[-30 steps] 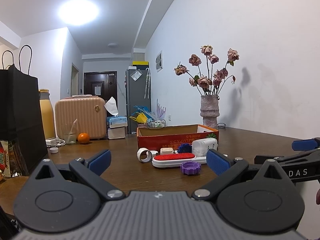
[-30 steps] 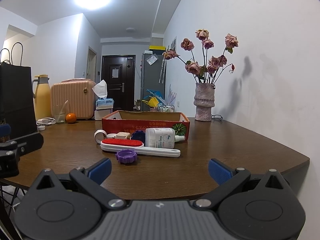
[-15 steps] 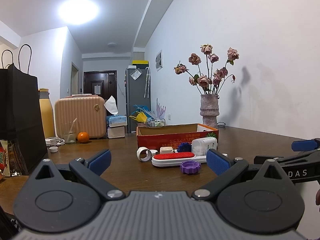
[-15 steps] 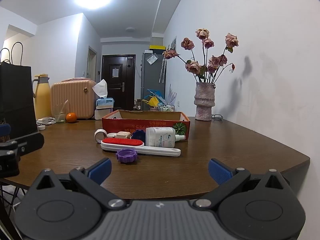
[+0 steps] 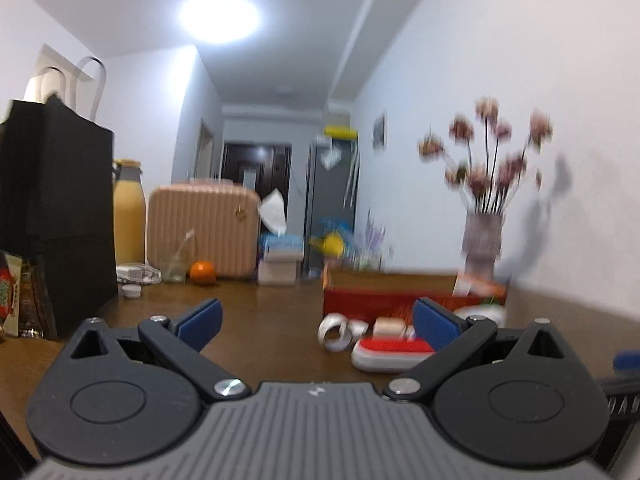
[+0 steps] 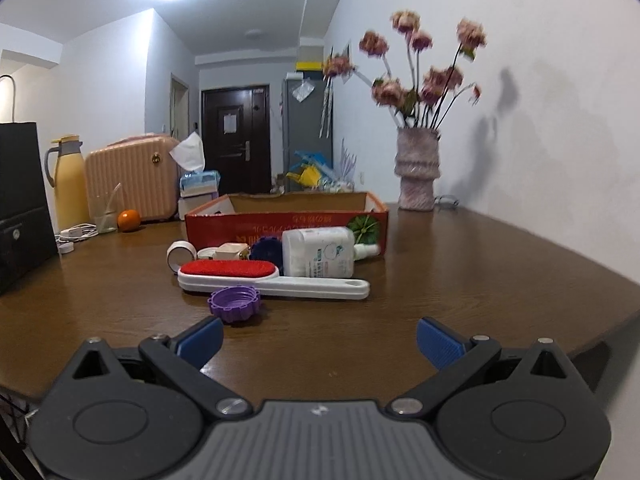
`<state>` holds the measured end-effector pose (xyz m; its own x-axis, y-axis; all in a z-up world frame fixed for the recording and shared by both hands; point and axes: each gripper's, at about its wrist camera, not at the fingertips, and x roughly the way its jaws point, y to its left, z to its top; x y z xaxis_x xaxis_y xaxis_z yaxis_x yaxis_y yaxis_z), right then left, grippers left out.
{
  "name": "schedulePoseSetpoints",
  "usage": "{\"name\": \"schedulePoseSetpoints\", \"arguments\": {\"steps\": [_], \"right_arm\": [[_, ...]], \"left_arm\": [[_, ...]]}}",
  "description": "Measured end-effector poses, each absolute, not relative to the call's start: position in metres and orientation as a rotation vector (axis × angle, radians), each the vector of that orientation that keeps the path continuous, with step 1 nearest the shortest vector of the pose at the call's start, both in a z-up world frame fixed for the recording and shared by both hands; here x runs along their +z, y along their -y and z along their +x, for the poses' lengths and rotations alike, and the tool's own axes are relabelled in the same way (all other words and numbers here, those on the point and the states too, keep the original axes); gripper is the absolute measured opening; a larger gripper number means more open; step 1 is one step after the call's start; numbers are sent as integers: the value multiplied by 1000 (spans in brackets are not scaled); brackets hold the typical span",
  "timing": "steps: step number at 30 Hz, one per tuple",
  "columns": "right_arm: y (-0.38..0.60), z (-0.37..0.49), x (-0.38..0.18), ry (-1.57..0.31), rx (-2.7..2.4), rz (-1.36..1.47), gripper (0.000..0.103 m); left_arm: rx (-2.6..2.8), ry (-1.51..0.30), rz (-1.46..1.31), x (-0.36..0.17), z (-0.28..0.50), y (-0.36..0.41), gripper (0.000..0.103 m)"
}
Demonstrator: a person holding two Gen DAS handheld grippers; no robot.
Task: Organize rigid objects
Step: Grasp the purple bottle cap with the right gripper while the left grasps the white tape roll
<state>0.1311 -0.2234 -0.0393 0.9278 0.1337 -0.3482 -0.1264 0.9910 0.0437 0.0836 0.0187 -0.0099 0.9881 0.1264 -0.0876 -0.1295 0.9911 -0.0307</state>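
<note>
Table (image 6: 460, 264) edge curves down the right of the right wrist view, with bare wood between it and the clutter at centre frame. Both claws are spread and hold nothing: the right claw (image 6: 318, 338) sits low in its frame over open wood just short of the purple cap (image 6: 234, 303), and the left claw (image 5: 316, 322) sits low in its blurred frame, its right finger overlapping the brush (image 5: 390, 354). In the right view the brush (image 6: 272, 278), red pad up, lies across the middle of the frame, the cap touching or just in front of it. Behind it lie the white bottle (image 6: 318, 258) on its side, a blue cap (image 6: 266, 250), a small beige block (image 6: 230, 250) and a tape roll (image 6: 181, 254), all just in front of the red box (image 6: 286, 224), whose top is open. A vase (image 6: 416, 170) of flowers stands at the right by the wall; a suitcase (image 6: 132, 182), orange (image 6: 129, 220), flask (image 6: 68, 184) and black bag (image 6: 22, 200) fill the left side. A dark door (image 6: 236, 136) shows at centre.
</note>
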Motion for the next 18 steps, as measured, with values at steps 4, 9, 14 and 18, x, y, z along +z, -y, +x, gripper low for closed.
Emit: {"name": "schedulePoseSetpoints", "arguments": {"steps": [4, 9, 14, 18], "right_arm": [[215, 171, -41, -406, 202, 44, 96], [187, 225, -44, -478, 288, 28, 93], [161, 261, -52, -537, 356, -23, 89], [152, 281, -57, -580, 385, -50, 66]], "left_arm": [[88, -211, -9, -12, 122, -30, 103], [117, -354, 5, -13, 165, -47, 103], [111, -410, 39, -13, 207, -60, 103], [52, -424, 16, -13, 246, -60, 103]]}}
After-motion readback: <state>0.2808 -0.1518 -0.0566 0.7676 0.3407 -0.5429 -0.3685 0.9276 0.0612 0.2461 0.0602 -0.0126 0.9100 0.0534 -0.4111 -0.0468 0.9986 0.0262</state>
